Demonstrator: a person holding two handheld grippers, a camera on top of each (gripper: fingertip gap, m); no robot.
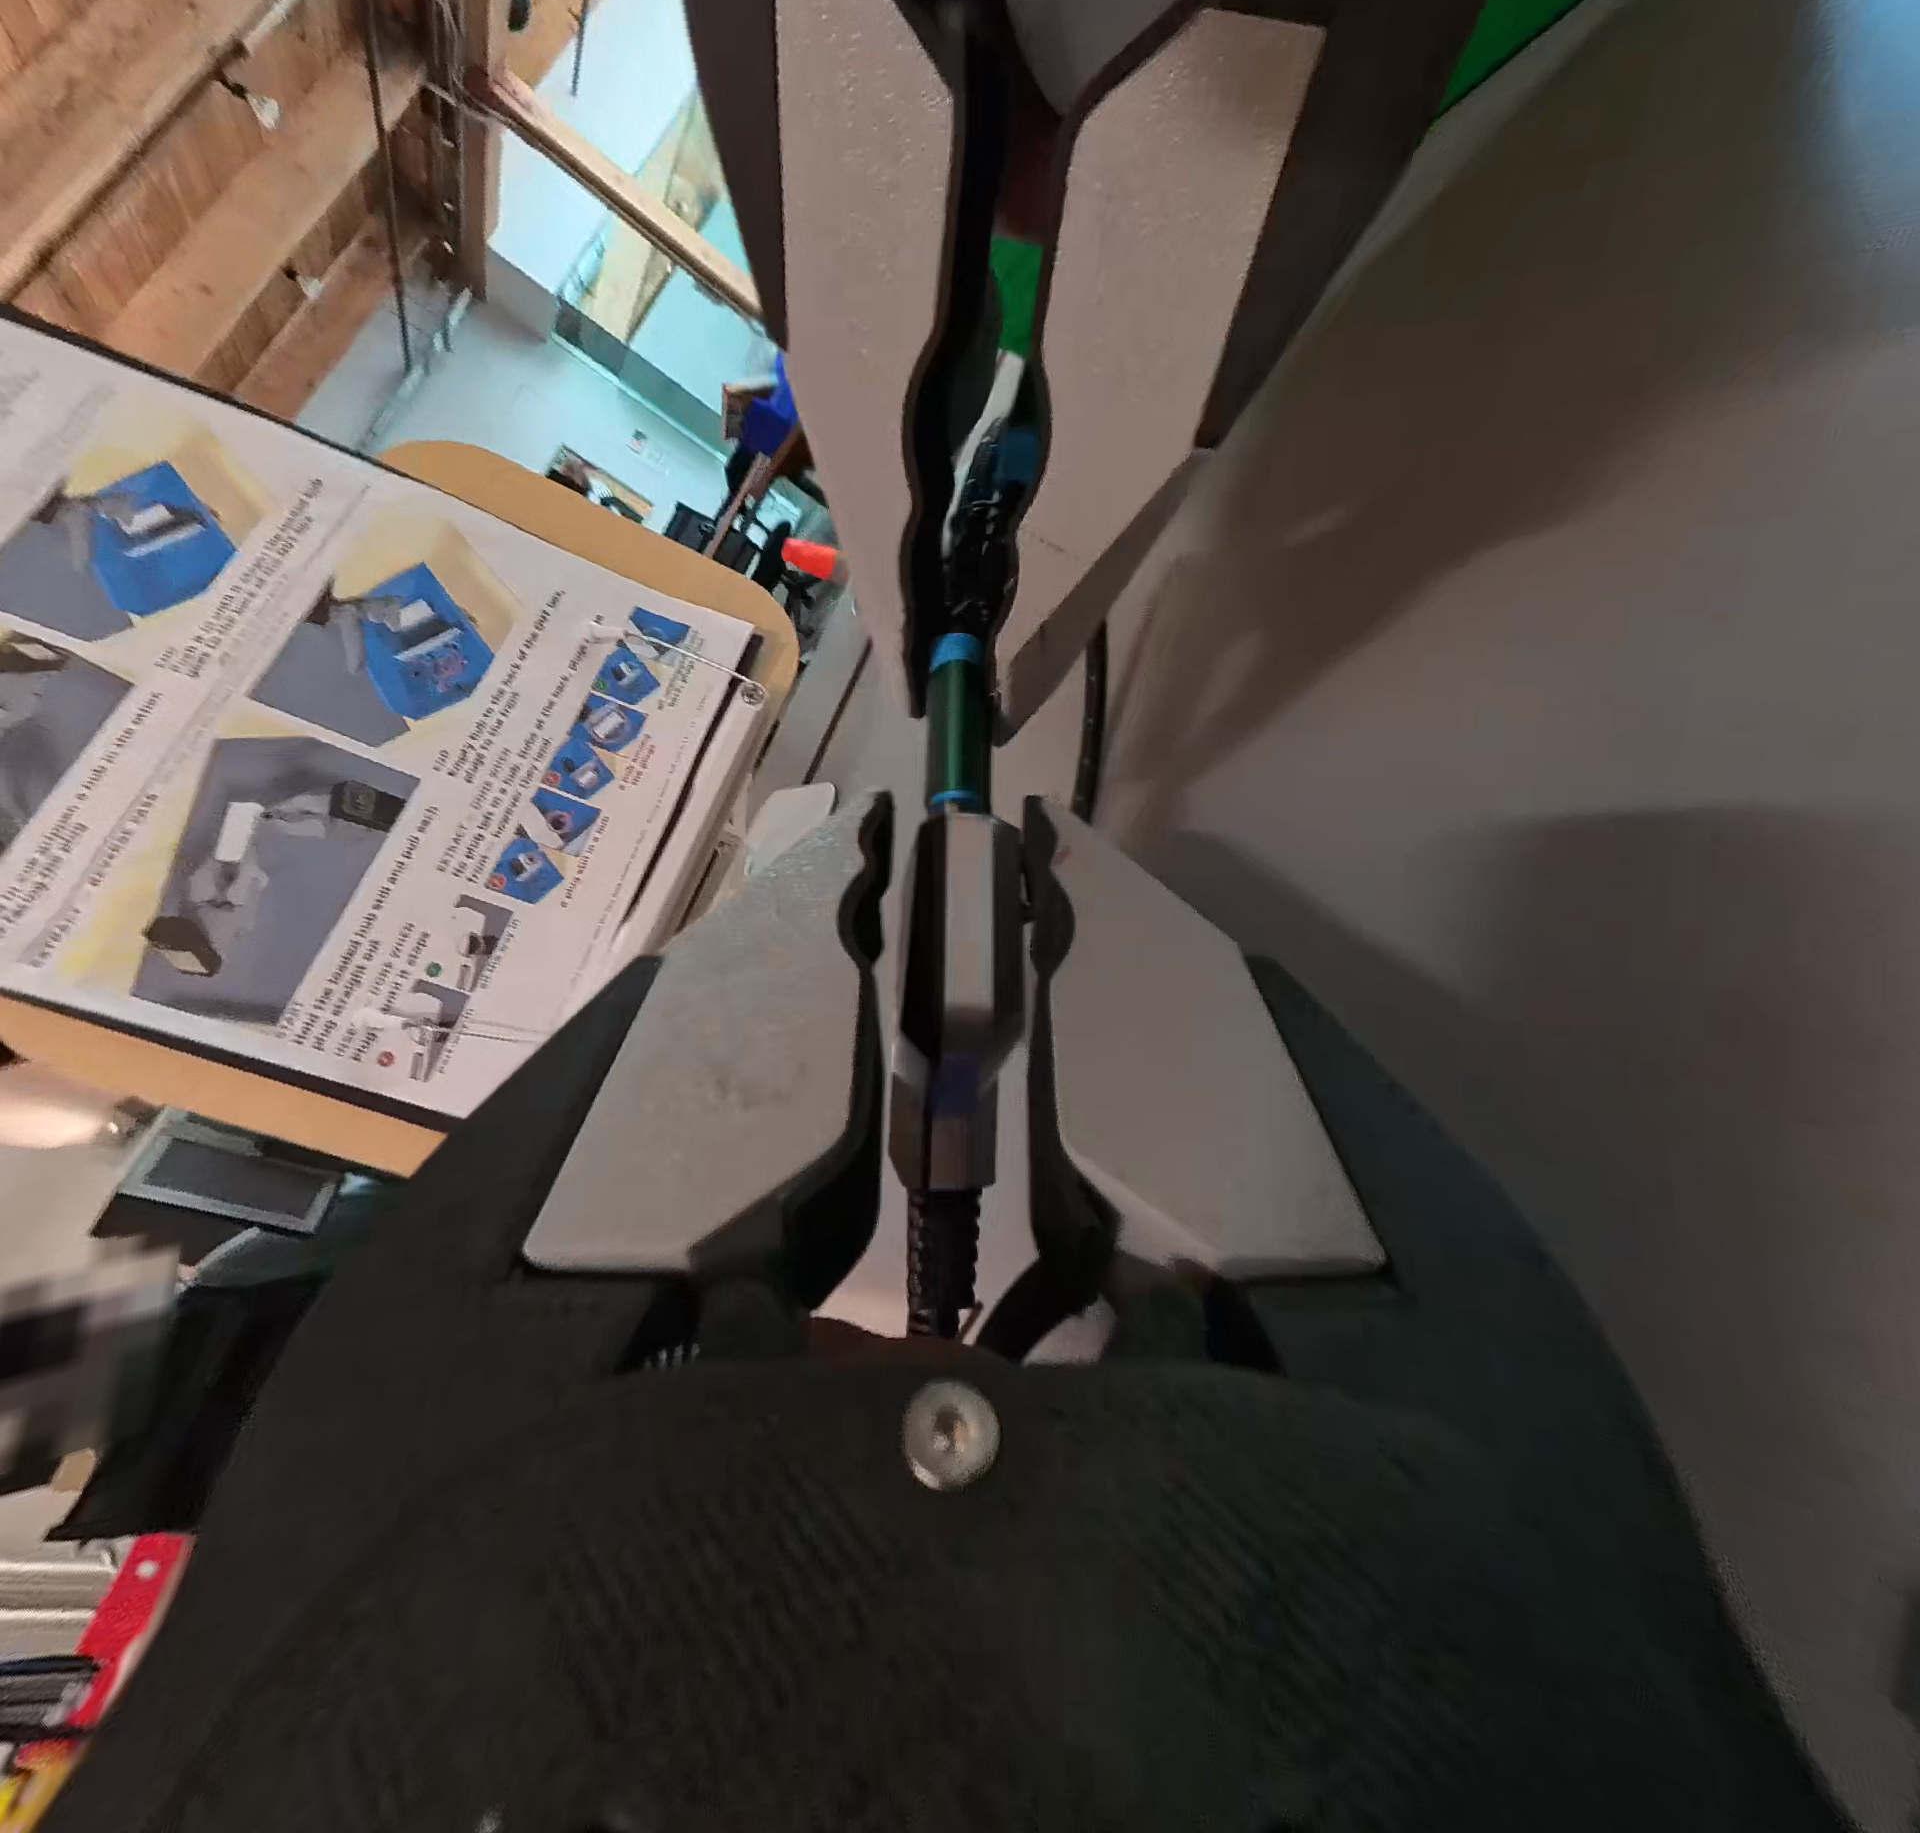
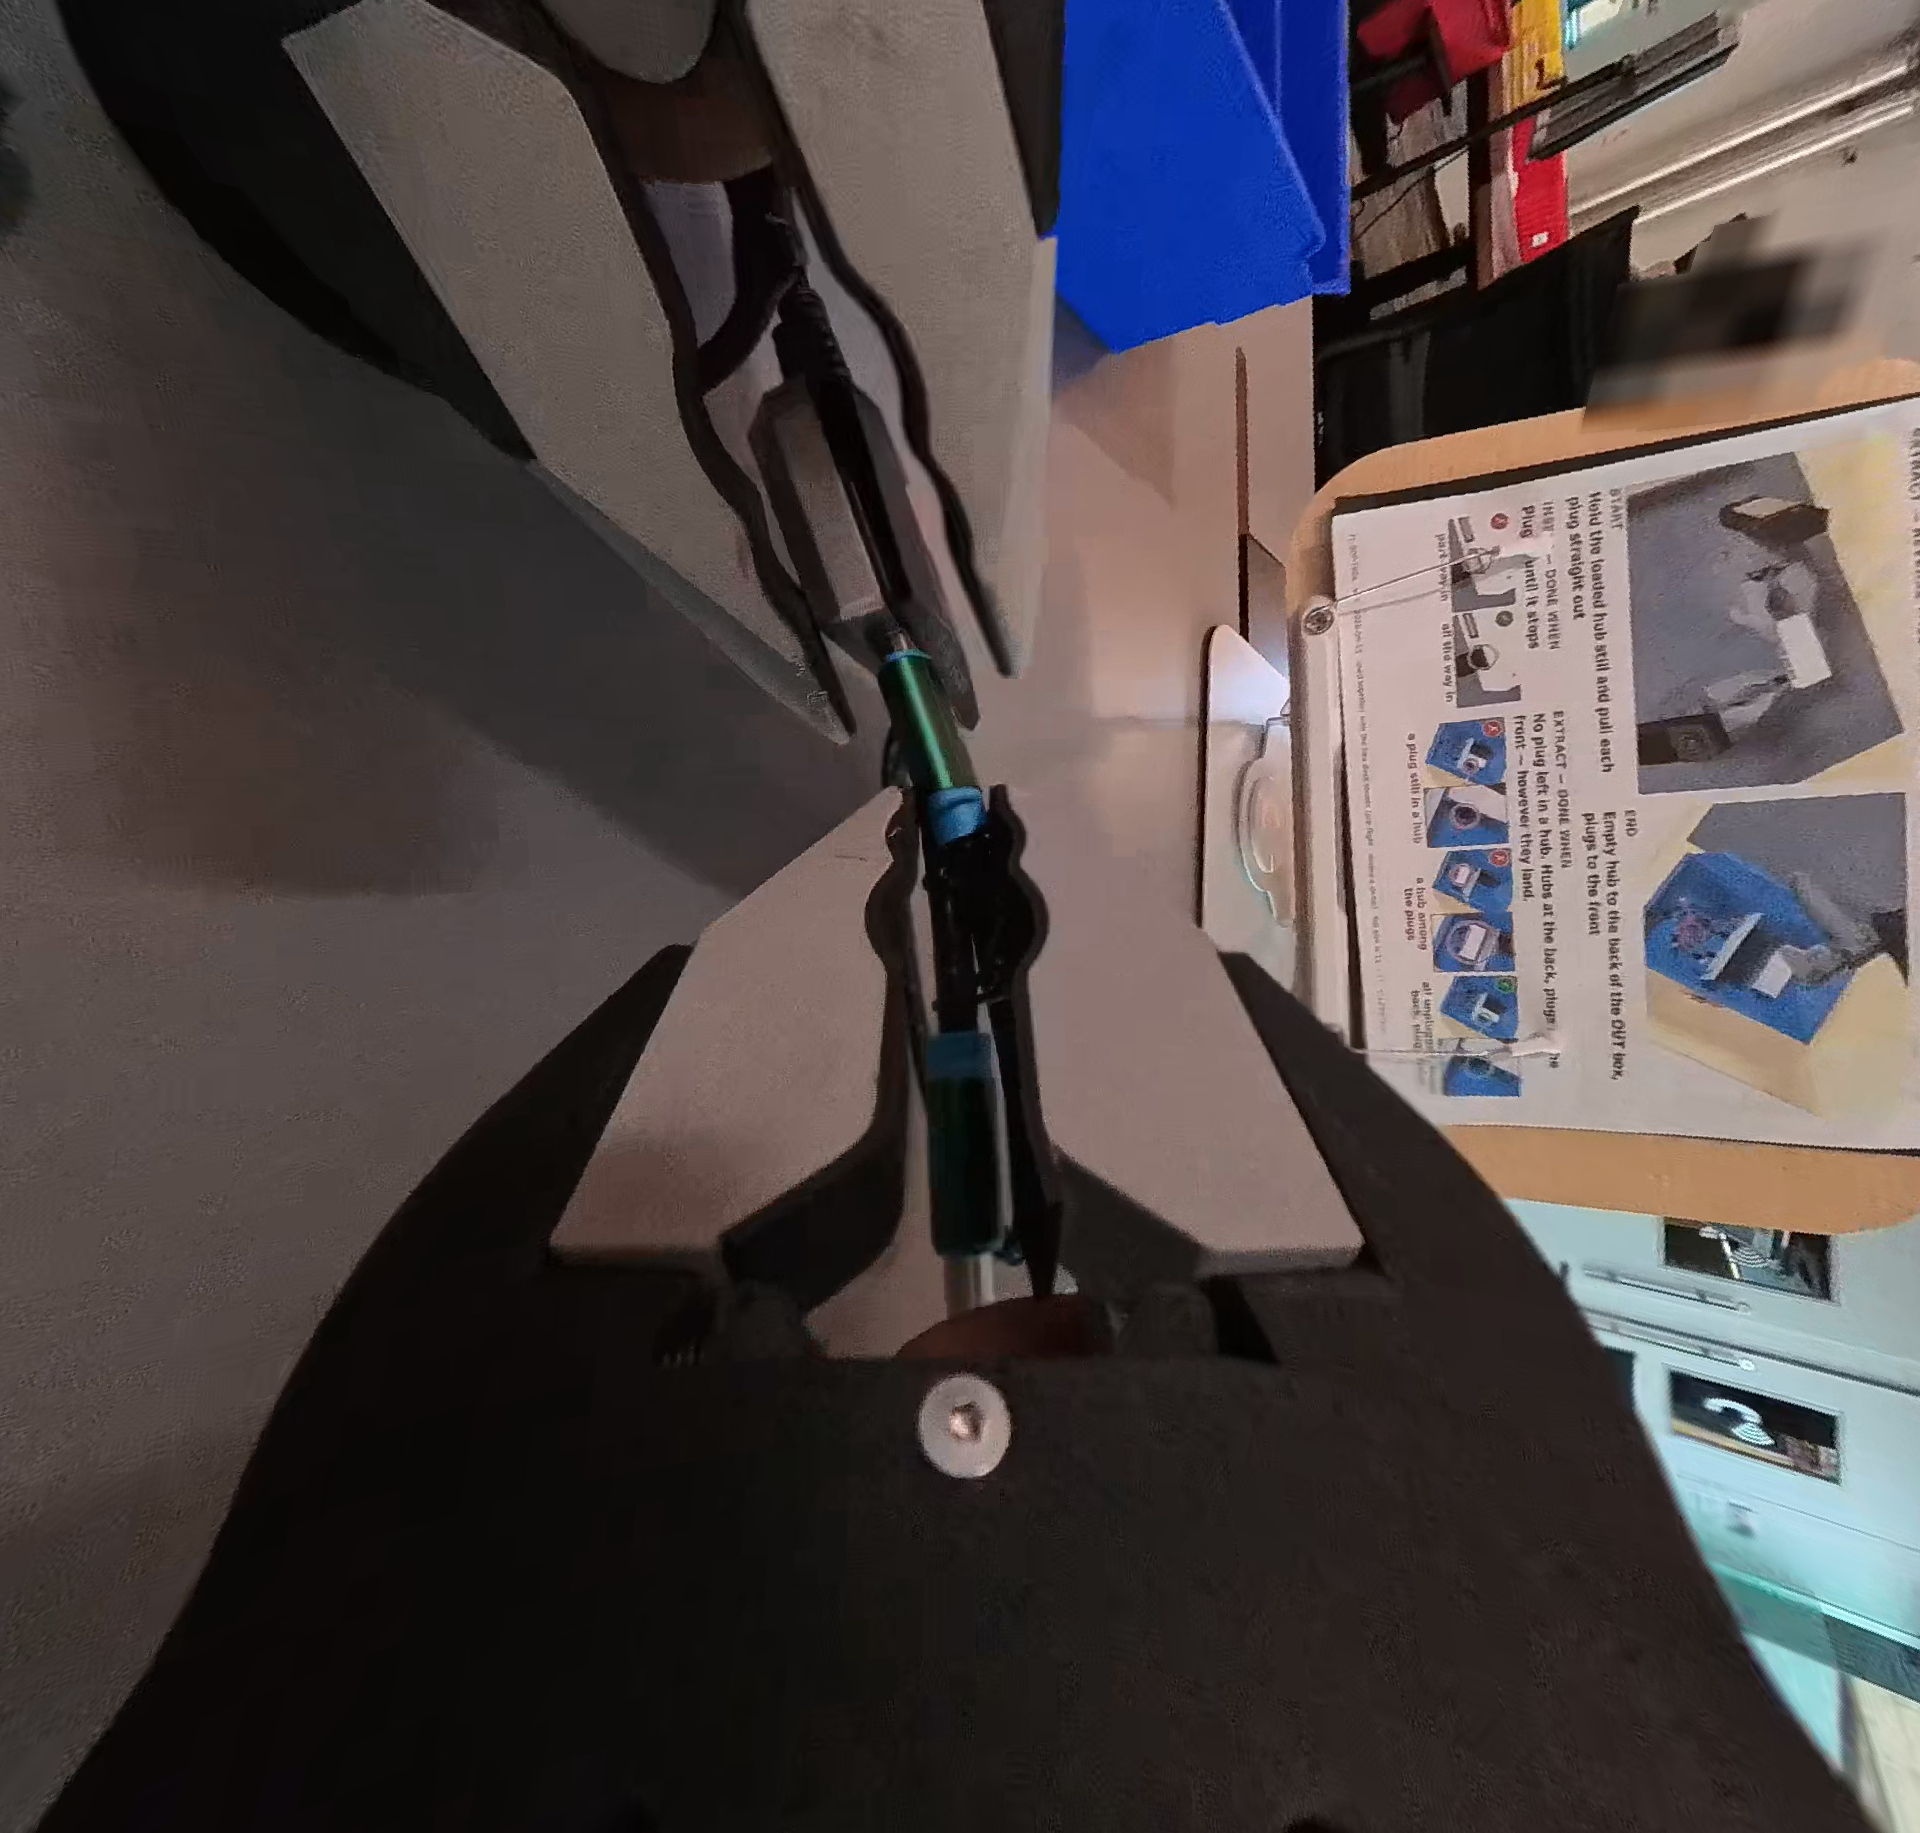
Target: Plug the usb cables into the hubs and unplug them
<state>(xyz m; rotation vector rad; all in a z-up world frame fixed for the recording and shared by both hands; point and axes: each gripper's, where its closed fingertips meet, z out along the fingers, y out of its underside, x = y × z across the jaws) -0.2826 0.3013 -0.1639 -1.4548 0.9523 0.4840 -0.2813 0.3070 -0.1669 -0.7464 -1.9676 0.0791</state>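
Observation:
My left gripper is shut on a grey hub that has a braided black cable running back from it. A green plug with blue bands sits end to end with the hub's front, in the gap between the two grippers. My right gripper faces mine tip to tip. In the right wrist view my right gripper is shut on the plug's short black cord. A second green plug lies between its fingers. The first green plug reaches the hub, which the left gripper holds.
An illustrated instruction sheet on a wooden board stands to one side and also shows in the right wrist view. A blue bin sits behind the left gripper. The grey tabletop lies beneath. Red packs and shelving are farther off. Both grippers' tips are close together, under 4 cm apart.

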